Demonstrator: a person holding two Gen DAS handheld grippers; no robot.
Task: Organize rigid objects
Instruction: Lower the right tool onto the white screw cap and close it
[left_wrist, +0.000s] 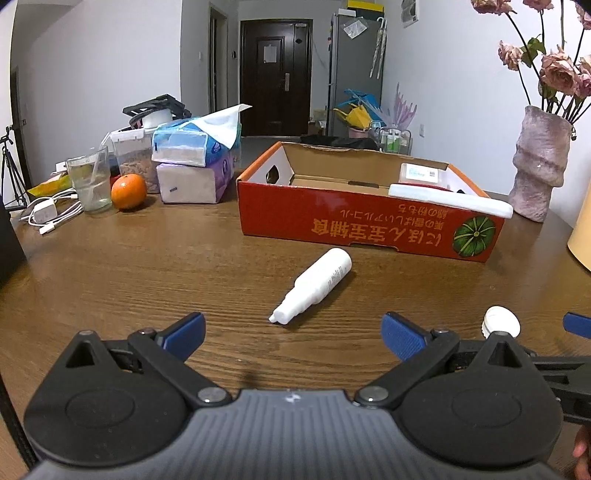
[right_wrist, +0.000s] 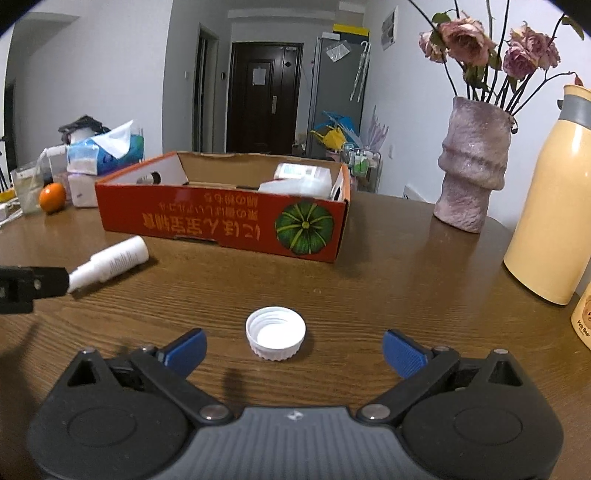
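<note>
Claws (left_wrist: 291, 334) (right_wrist: 293, 350) wide apart, both empty.

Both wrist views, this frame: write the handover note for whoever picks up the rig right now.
Left tongs: open, empty, low over the table, aimed at the white spray bottle, which lies on its side with its nozzle toward the tongs.
Right tongs: open, empty, with the white screw cap lying open side up on the wooden table just ahead of them.
Red cardboard box: already holds a white foam piece and a clear plastic container.
Done: those two are boxed.
Left: bottle and cap, probably into the box.
</note>
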